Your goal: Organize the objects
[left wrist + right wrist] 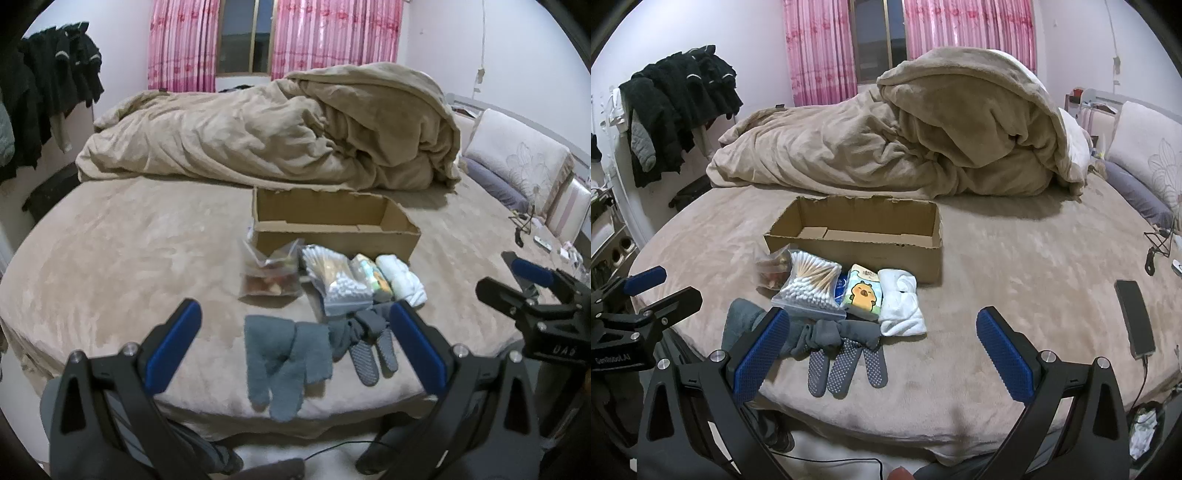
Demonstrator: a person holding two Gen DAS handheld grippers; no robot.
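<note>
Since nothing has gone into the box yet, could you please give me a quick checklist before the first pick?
1. Cardboard box empty and open-topped: ok.
2. Left tongs open, holding nothing: ok.
3. Right tongs open, holding nothing: ok.
4. Cotton swab bag, tissue pack and white cloth lie in front of the box: ok.
5. Grey gloves free of other items: ok.
6. Snack bag sealed: cannot tell.
</note>
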